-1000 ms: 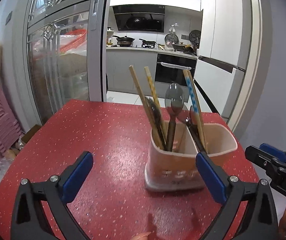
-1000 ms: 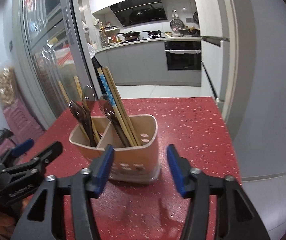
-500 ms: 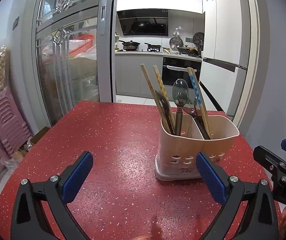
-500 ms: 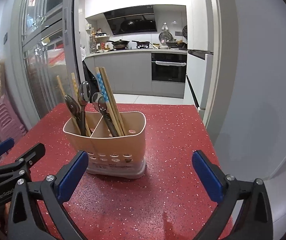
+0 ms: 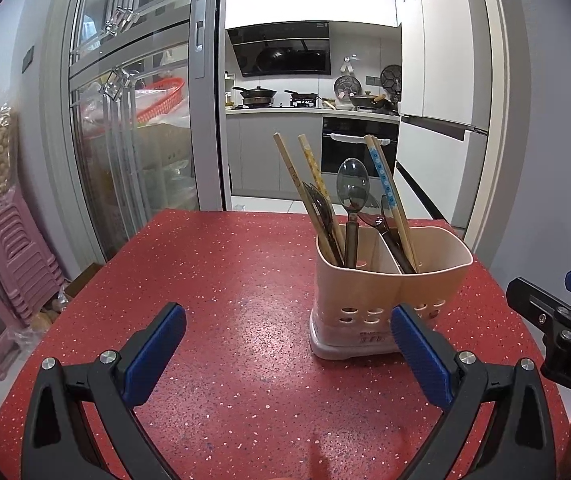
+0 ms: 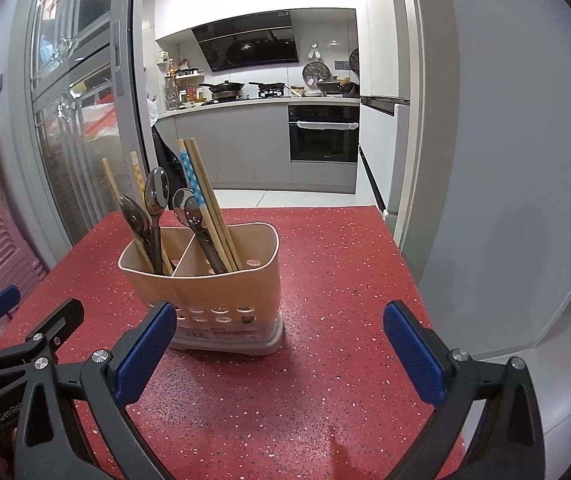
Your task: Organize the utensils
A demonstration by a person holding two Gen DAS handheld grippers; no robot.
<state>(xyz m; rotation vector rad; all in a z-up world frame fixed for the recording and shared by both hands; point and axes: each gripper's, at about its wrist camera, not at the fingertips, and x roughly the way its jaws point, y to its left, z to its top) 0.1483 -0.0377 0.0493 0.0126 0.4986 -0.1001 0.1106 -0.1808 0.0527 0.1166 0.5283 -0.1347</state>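
Sorting looks all but finished: no loose utensil shows on the red bench (image 5: 221, 280) in either view, so any next move is probably only a check of the holder or a pull-back.

In the left wrist view, the left tool (image 5: 285, 344) fills the lower frame, spread wide with nothing between its blue pads. Bare bench runs from the lower left edge toward centre, with pink stools (image 5: 1, 264) on the floor beyond that edge. Right of centre stands the beige holder (image 5: 385, 292), with chopsticks (image 5: 305, 184) and dark spoons (image 5: 352, 184) upright in its two compartments. The other tool shows at the right margin.

In the right wrist view, the holder (image 6: 221, 284) sits left of centre, just beyond the near pad. The right tool (image 6: 281, 348) is also spread wide and empty. Open bench lies to the right of the holder, ending at an edge with grey floor (image 6: 557, 360) below.
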